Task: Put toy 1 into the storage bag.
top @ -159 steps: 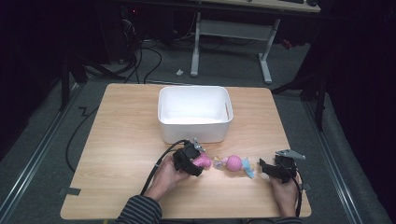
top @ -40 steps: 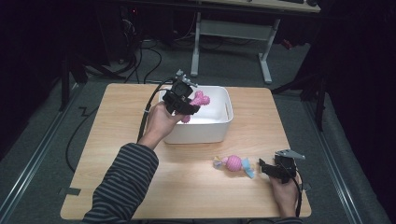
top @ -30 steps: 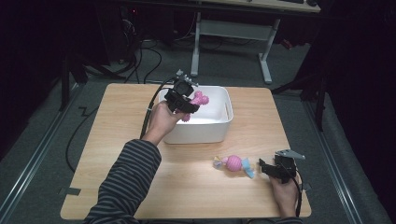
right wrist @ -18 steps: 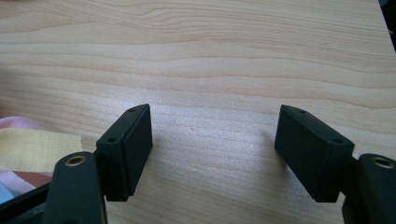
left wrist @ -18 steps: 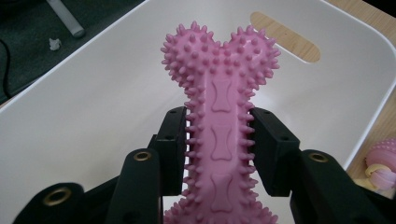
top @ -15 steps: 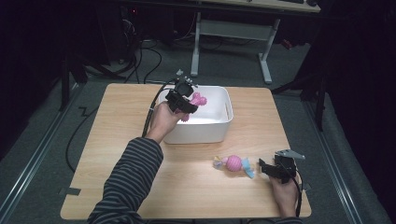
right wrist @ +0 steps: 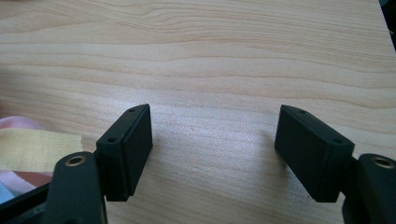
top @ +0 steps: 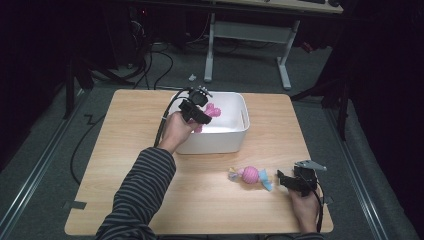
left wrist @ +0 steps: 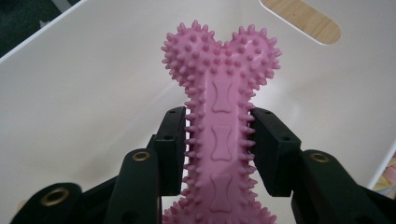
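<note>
A pink spiky bone toy (left wrist: 219, 116) sits between the jaws of my left gripper (left wrist: 219, 140), which is shut on its shaft. In the high view that left gripper (top: 196, 109) hangs inside the white bin (top: 235, 142), over its left half, with the bone (top: 212, 110) poking out toward the bin's middle. My right gripper (right wrist: 212, 149) rests open low over the bare wooden table (right wrist: 233, 56), nothing between its pads. In the high view the right gripper (top: 296, 180) lies at the table's right front, just right of a pink ball toy (top: 249, 175) with coloured cloth ends.
The white bin stands at the back middle of the wooden table (top: 125, 165). A handle slot (left wrist: 301, 21) opens in the bin's far wall. Cables and desk legs (top: 210, 45) lie on the dark floor beyond the table.
The left hand carried the bone from the table front up over the bin, then sank with it a little into the bin. The right gripper and ball toy stayed put.
</note>
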Available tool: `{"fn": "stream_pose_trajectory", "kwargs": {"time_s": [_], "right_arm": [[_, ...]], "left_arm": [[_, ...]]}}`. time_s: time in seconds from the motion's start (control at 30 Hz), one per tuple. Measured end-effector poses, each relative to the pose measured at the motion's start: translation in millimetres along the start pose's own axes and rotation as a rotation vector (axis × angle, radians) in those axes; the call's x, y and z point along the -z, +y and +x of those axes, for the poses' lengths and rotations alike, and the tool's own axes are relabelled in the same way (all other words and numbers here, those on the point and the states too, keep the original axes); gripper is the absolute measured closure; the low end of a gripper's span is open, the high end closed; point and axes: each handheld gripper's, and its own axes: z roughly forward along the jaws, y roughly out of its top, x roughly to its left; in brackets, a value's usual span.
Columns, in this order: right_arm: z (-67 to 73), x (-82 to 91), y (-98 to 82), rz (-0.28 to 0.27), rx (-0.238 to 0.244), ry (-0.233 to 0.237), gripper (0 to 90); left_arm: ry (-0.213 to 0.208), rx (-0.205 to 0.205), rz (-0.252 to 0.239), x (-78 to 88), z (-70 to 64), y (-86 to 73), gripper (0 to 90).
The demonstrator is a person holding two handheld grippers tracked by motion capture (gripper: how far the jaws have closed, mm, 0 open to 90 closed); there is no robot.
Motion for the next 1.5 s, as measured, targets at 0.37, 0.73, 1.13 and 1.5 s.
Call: {"fn": "stream_pose_trajectory", "kwargs": {"time_s": [0.37,0.73,1.13,1.5], "right_arm": [[0.0,0.0,0.0,0.000,0.000,0.000,27.8],[0.1,-0.2,0.2,0.001,0.001,0.001,27.6],[0.1,-0.3,0.3,0.001,0.001,0.001,27.6],[0.1,-0.3,0.3,0.001,0.001,0.001,27.6]], "left_arm": [[-0.019,-0.011,0.007,-3.9,-4.5,0.7,56.9],[0.010,-0.017,-0.057,15.4,-7.9,-4.7,46.0],[0.020,-0.001,-0.171,53.8,-7.6,-18.4,38.2],[0.011,0.017,-0.235,78.8,-6.5,-33.8,37.9]]}}
